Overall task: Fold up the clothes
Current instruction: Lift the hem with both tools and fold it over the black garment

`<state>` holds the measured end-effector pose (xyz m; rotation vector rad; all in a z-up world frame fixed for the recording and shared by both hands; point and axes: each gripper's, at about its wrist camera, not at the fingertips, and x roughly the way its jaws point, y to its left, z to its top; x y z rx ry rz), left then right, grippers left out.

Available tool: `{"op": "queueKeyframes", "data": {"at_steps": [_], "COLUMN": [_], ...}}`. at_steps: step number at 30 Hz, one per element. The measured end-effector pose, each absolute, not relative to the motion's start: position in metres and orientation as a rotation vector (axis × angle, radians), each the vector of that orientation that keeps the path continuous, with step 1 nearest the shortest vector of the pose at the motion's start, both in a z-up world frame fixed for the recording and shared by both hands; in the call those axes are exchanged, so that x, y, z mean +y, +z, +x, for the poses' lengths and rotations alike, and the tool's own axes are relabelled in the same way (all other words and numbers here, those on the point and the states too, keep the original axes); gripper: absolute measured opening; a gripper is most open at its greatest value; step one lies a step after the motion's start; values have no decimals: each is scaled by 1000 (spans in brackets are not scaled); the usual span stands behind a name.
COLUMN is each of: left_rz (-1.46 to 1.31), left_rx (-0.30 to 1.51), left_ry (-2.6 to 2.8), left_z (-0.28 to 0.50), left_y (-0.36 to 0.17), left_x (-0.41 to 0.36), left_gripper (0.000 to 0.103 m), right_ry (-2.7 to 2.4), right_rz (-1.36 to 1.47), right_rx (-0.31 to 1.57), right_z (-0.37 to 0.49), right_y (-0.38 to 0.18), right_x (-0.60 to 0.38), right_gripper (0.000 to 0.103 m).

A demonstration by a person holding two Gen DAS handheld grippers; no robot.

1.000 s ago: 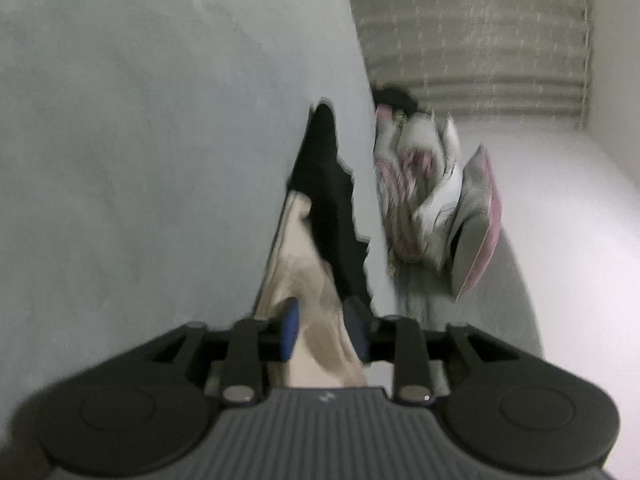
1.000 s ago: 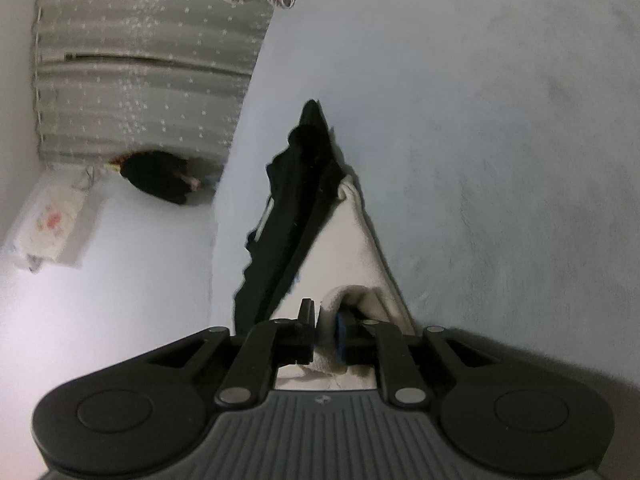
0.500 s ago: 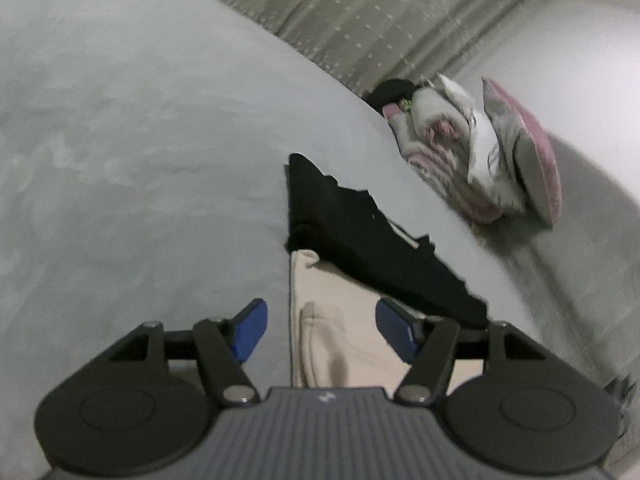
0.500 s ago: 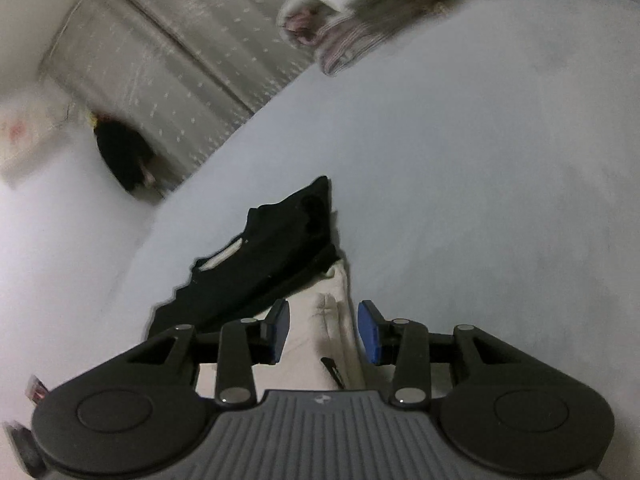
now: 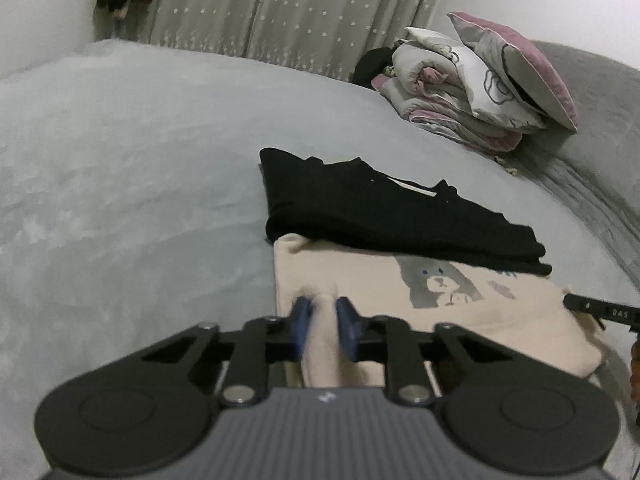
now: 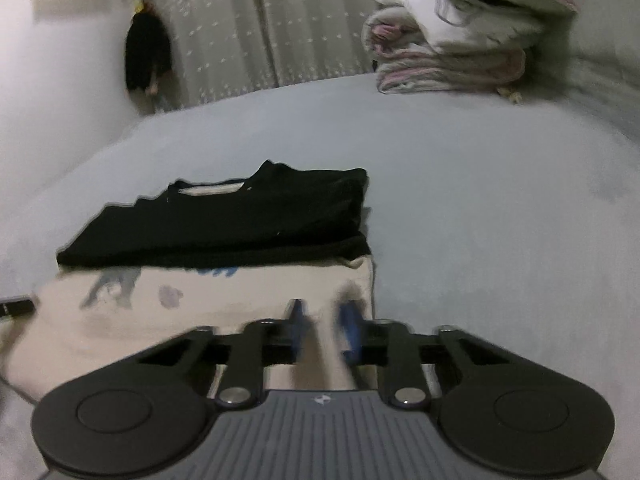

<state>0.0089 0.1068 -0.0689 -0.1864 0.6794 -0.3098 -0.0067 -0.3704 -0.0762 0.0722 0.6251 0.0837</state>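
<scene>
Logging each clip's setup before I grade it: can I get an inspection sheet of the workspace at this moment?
Surface: grey bed cover, smooth.
Job's things: cream garment with a bear print lies flat; folded black garment rests across its far edge.
Clutter: folded bedding stack with a pink-edged pillow leaning on top, at the head end.
Grippers: left gripper shut on a raised fold of the cream garment at its left side. Right gripper has a fold of the same garment between its pads at the right side, jaws closing; blurred.
Cables: nothing seen.
Surroundings: star-patterned curtain; dark item hanging beside it, too blurred to identify.
</scene>
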Motion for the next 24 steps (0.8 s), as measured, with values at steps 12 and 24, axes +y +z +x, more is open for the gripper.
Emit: {"op": "queueKeyframes", "data": {"at_steps": [12,24], "left_rz": [-183,-176], "left_rx": [555,468], "left_ry": [-264,-193], "left_z": [3,26], "left_y": [-50,-47], "left_x": [105,100], "left_gripper": [9,9], "right_ry": [20,-61], "right_rz": [17,66], "right_rx": [442,373], "right_z": [-21,8], "right_y": [-56,-50], "right_x": [-363,-359], "right_gripper": [8,8]}}
